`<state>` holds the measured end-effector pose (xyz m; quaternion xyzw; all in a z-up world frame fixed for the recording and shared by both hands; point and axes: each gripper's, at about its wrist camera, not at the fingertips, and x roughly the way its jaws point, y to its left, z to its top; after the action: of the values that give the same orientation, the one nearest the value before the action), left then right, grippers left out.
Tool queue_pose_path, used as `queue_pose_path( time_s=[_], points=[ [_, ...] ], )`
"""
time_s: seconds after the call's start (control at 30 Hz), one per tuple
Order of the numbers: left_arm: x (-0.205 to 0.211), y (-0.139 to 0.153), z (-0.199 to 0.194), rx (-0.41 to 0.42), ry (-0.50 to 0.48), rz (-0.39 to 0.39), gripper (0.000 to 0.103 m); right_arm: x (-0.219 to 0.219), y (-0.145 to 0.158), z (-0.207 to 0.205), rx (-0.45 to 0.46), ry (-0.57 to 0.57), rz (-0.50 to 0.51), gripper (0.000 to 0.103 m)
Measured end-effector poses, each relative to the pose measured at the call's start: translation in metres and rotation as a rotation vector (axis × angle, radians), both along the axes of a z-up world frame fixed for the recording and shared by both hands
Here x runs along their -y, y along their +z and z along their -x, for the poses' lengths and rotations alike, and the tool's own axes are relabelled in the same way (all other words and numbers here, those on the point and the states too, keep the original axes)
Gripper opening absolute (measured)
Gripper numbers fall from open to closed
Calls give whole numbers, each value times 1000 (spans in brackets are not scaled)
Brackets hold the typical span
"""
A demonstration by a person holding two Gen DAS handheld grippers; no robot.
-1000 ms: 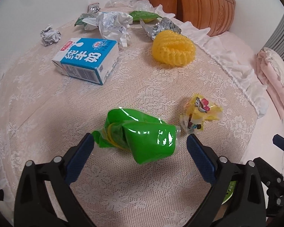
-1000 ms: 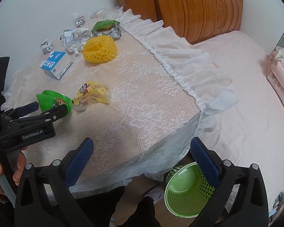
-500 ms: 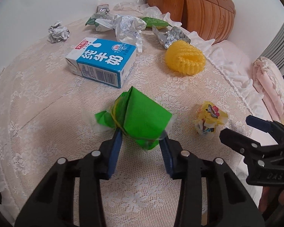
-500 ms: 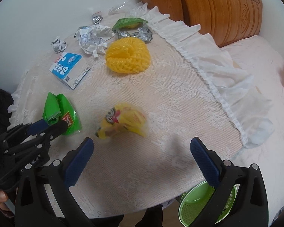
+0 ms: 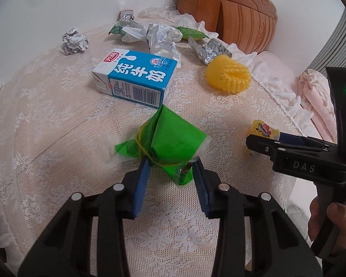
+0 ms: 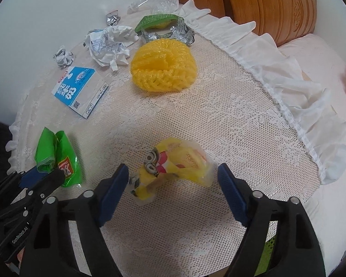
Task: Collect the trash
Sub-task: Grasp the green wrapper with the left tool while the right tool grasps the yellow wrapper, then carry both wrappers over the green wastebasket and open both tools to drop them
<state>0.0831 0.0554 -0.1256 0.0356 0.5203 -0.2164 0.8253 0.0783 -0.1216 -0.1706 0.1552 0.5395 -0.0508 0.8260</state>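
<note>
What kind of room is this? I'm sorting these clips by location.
Most likely a bedroom: a carved wooden headboard stands behind a bed with pink bedding, next to a table under a lace tablecloth strewn with litter such as a milk carton.

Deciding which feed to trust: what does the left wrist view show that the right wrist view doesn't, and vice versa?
Only the left wrist view: the left gripper shut on the green plastic snack bag, and the hand holding the right gripper.

Only the right wrist view: the right gripper open around the yellow cartoon wrapper.

Both: blue-and-white milk carton, yellow foam net.
</note>
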Motion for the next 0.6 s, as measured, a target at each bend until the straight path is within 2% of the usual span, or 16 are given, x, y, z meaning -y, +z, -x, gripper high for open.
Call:
queue_pose_path(
  time_s=[0.2,0.43,0.6],
  points=[
    [-7,4,6,4,-14,4,37,4,6,8,32,9,-56,57],
    [-9,7,14,10,-24,14,36,11,17,21,71,7,-84,55],
    [0,19,24,24,-69,27,36,29,30,54,93,-24,-83,55]
  ],
)
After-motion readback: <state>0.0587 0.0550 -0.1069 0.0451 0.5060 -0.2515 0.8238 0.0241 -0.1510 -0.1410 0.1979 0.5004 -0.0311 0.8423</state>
